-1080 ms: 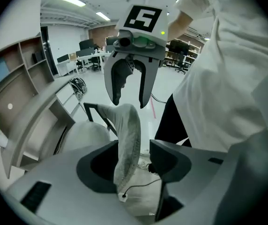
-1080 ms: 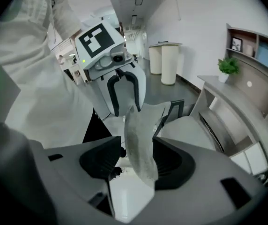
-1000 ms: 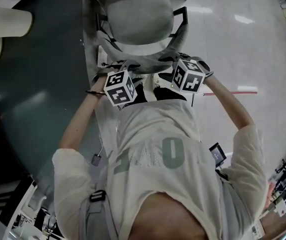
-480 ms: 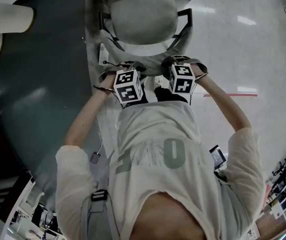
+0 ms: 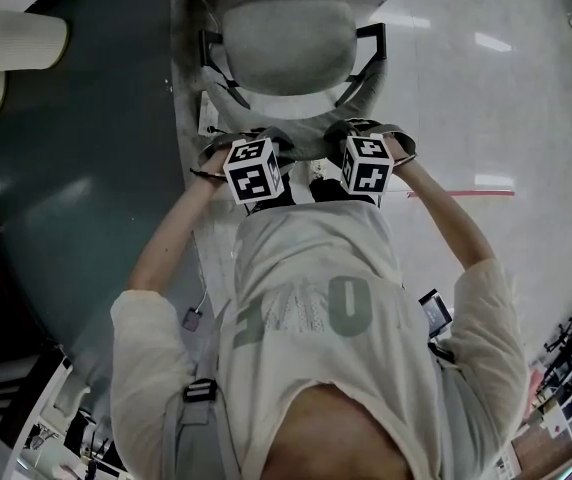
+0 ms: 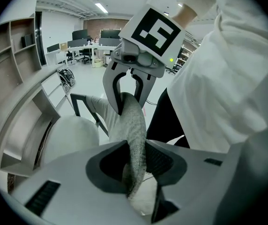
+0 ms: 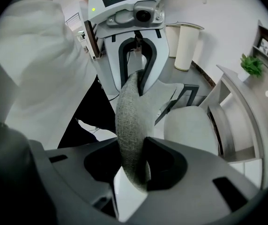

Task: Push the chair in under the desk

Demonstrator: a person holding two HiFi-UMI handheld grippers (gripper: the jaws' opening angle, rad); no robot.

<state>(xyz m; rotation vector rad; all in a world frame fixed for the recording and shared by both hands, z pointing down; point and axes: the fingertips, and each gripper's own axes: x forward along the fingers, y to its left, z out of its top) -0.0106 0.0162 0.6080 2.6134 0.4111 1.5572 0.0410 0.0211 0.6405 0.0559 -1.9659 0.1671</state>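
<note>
1. Found chair (image 5: 286, 43) directly ahead of the person (image 5: 316, 308), with its seat on the far side and its backrest (image 6: 133, 125) on the near side.
2. Noted desk (image 5: 76, 168) along the chair's left in the head view, just beside the seat.
3. Recorded left gripper (image 6: 135, 165) on the left part of the backrest's top edge and right gripper (image 7: 134, 165) on the right part, the two apart. Noted that edge between both pairs of jaws, which have just closed onto it.
4. Logged floor (image 5: 486, 98) to the chair's right, with a floor line (image 5: 476, 189) right of the right gripper.
5. Observed plant (image 7: 252, 64) beyond the seat, far right in the right gripper view.
</note>
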